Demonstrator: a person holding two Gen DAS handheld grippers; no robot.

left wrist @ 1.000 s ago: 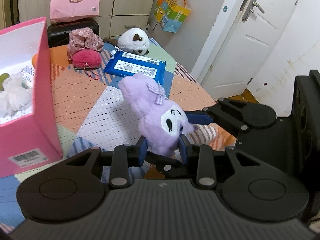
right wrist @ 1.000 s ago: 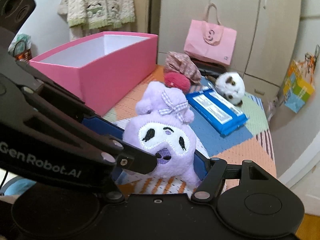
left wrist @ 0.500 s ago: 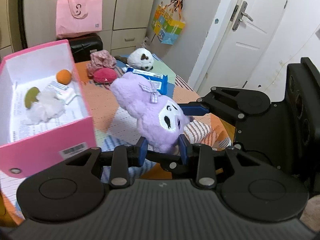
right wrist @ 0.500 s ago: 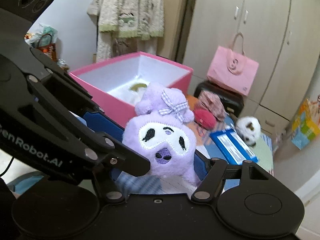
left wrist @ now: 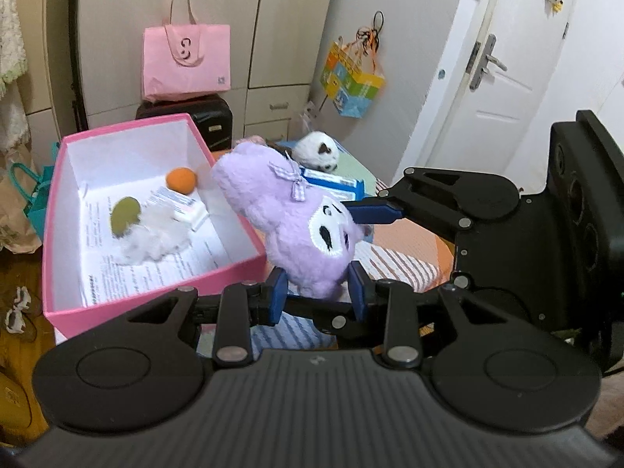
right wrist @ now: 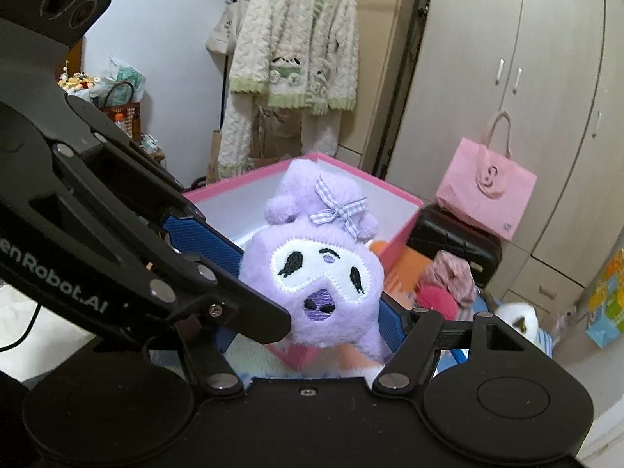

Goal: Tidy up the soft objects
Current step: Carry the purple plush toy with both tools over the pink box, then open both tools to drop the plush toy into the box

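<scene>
A purple plush toy (left wrist: 296, 230) with a white face and a checked bow is held in the air by both grippers. My left gripper (left wrist: 318, 292) is shut on its lower body. My right gripper (right wrist: 312, 312) is shut on its sides; one of its blue fingers (left wrist: 372, 212) shows beside the face in the left wrist view. The toy (right wrist: 316, 269) hangs by the near right corner of the open pink box (left wrist: 54, 202), partly over its rim. The box holds an orange ball (left wrist: 180, 180), a green piece (left wrist: 124, 216) and white fluff (left wrist: 156, 234) on paper.
On the patchwork table (left wrist: 409, 249) behind the toy lie a white plush (left wrist: 316, 152), a blue packet (left wrist: 335, 187), a red fluffy pouch (right wrist: 435, 298) and a pink fabric pouch (right wrist: 452, 273). A pink bag (left wrist: 185, 60) stands on a black suitcase (left wrist: 210, 121).
Both grippers have lifted the purple toy off the table and carried it left toward the pink box. The box's inside has come into view below.
</scene>
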